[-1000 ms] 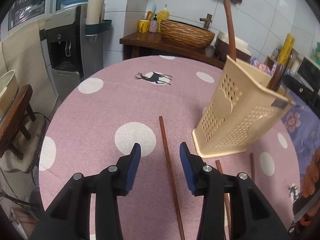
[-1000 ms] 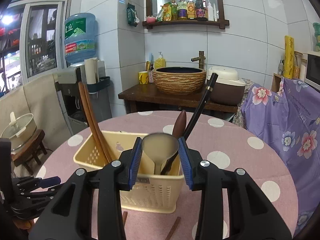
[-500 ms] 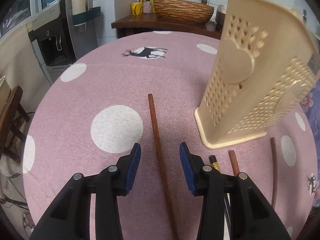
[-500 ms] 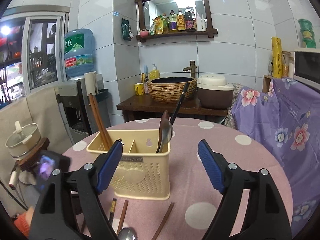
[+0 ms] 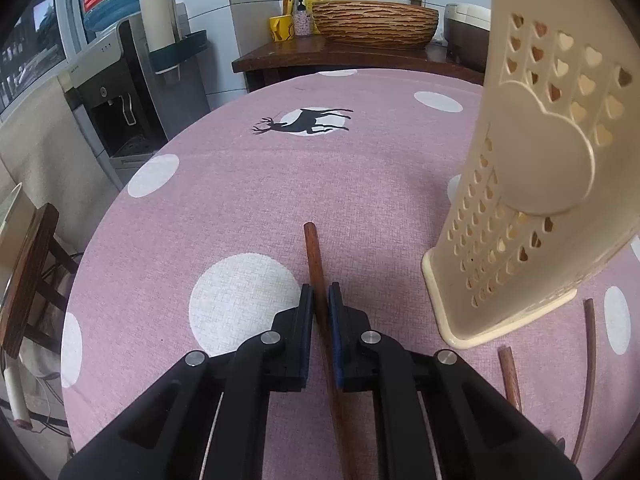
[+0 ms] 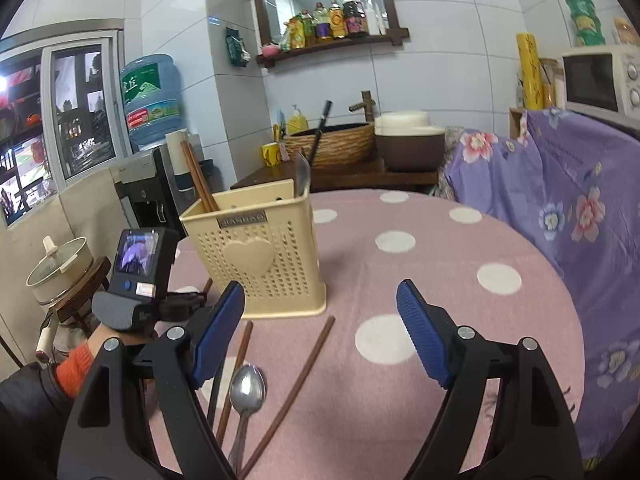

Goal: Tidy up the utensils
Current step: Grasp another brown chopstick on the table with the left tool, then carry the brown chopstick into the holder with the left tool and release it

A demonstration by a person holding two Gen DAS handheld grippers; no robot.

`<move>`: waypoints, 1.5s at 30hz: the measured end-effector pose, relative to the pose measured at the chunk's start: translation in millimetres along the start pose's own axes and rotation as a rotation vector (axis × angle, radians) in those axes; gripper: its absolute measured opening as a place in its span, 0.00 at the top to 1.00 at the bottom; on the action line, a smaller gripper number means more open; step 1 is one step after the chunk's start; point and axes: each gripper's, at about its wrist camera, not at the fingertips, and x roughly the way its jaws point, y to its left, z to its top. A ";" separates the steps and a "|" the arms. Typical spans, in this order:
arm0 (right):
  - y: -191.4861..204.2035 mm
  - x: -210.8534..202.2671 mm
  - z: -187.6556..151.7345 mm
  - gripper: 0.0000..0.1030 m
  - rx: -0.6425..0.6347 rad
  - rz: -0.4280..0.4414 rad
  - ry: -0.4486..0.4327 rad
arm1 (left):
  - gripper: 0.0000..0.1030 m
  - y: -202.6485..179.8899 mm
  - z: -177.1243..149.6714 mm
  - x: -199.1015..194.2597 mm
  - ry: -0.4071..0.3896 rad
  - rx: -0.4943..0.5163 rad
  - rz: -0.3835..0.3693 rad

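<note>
Brown wood runs between the left gripper (image 5: 320, 300) fingers (image 5: 307, 304): a chopstick (image 5: 314, 256) lying flat on the pink-clothed bench (image 5: 360, 168), its far end poking out toward the middle of the frame. The fingers are closing, and the blue pads already seem to press the stick from both sides, low on its length, probably so it can be tipped upright and dropped in. Just right of it stands the cream holder (image 5: 532, 184), filling the right of the frame, close enough for a short carry. In the right wrist view the right gripper (image 6: 320, 332) hangs with fingers spread wide and nothing between them, above the loose pieces at lower centre: a spoon (image 6: 248, 388), a dark stick (image 6: 298, 384) and another beside the left finger. Two chopsticks and some utensils I cannot make out already stand in the holder, so several pieces remain to sort.
</note>
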 end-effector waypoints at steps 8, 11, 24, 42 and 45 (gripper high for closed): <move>-22.7 -9.8 -21.1 0.24 0.072 -0.034 0.025 | 0.92 1.8 -2.1 -2.6 0.000 -0.020 -0.006; -29.0 -12.0 -28.3 0.24 0.092 -0.042 0.036 | 0.92 6.2 -2.9 -13.3 -0.029 -0.032 -0.013; -31.7 -20.5 -41.3 0.24 0.116 -0.023 0.051 | 0.93 53.1 2.3 -164.5 -0.338 -0.106 -0.163; -36.0 -26.9 -43.1 0.24 0.122 -0.020 0.048 | 0.93 65.6 21.6 -214.7 -0.450 -0.104 -0.161; -35.6 -23.6 -45.8 0.24 0.121 -0.017 0.059 | 0.93 66.4 41.8 -237.0 -0.493 -0.104 -0.165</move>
